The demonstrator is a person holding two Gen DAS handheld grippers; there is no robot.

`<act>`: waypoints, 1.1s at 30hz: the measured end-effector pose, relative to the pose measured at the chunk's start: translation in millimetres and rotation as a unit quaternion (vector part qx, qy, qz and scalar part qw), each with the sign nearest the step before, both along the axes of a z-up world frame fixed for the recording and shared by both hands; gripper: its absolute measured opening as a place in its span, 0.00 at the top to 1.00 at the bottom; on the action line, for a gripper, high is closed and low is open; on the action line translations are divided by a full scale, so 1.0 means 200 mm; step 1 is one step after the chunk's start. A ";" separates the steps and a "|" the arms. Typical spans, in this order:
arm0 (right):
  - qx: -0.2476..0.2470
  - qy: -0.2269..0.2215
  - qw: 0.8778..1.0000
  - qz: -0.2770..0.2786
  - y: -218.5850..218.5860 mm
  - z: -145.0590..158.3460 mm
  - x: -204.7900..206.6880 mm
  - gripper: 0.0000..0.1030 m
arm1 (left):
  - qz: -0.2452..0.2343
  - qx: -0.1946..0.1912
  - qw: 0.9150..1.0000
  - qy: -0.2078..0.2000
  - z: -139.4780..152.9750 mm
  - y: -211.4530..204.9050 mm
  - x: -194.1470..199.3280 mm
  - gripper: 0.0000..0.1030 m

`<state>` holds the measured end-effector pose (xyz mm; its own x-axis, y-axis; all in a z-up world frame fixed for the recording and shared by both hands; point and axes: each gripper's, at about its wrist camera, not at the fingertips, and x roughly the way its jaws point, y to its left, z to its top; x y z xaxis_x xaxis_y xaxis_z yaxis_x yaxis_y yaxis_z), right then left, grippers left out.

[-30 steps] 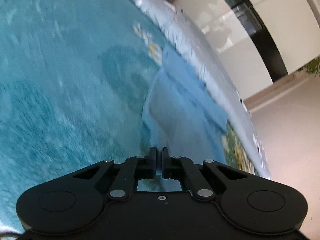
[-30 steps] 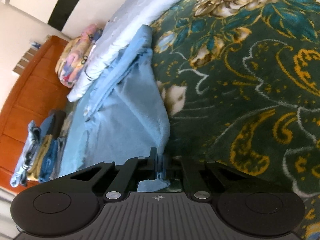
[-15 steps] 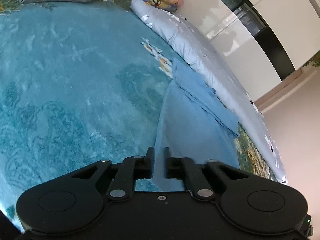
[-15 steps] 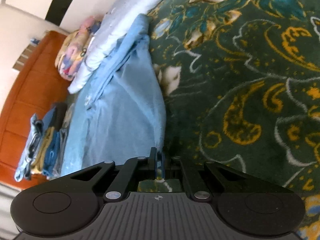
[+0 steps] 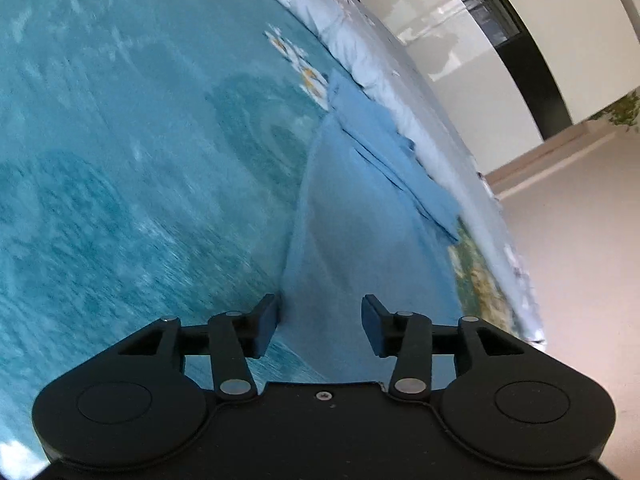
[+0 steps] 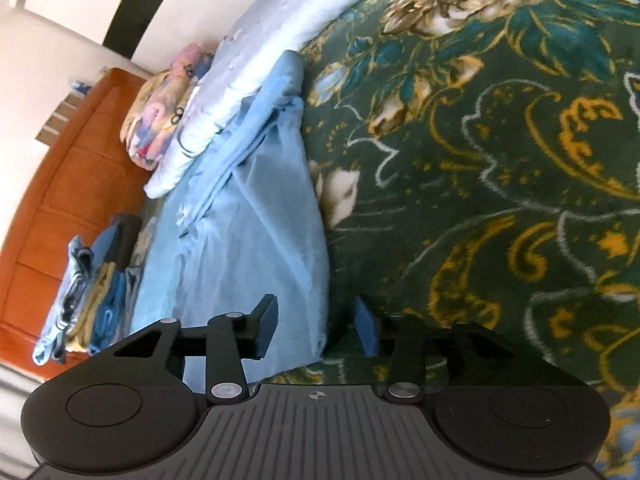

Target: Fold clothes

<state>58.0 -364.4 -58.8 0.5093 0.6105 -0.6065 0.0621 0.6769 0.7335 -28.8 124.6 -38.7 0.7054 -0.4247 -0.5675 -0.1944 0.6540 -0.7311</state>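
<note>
Both tongs stand spread wide over a light blue garment [image 5: 360, 240] laid flat on a bed, gripping nothing. The left tongs [image 5: 319, 326] straddle the cloth's near left edge, the inner face of one finger [image 5: 267, 322] just beside the hem, with teal bedspread [image 5: 120, 160] stretching toward 10 o'clock. The right tongs [image 6: 316, 326] bracket the garment's [image 6: 256, 240] right corner (contact cannot be told), dark green floral cover [image 6: 500, 160] at 2 o'clock, folded clothes [image 6: 88, 280] stacked at 9 o'clock.
</note>
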 end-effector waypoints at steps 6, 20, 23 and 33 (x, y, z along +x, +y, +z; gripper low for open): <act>0.055 0.013 0.998 -0.005 -0.03 -0.08 0.05 0.62 | -0.011 -0.021 1.000 -0.002 -0.04 -0.01 0.08 0.50; 0.060 0.041 0.997 -0.009 0.06 -0.13 0.20 0.89 | 0.083 -0.059 0.994 0.028 -0.07 -0.04 0.07 0.97; 0.073 0.051 0.996 -0.007 0.07 -0.14 0.19 0.93 | 0.108 -0.050 0.993 0.014 0.01 -0.02 0.03 0.99; 0.078 0.035 0.996 0.027 0.12 -0.04 0.14 0.97 | 0.111 -0.001 0.994 -0.026 0.21 0.03 -0.10 0.99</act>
<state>85.4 -339.5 -67.2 0.4327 0.7256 -0.5350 0.0824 0.5592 0.8249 -49.2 130.7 2.6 0.8097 -0.2565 -0.5278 -0.2958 0.5983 -0.7446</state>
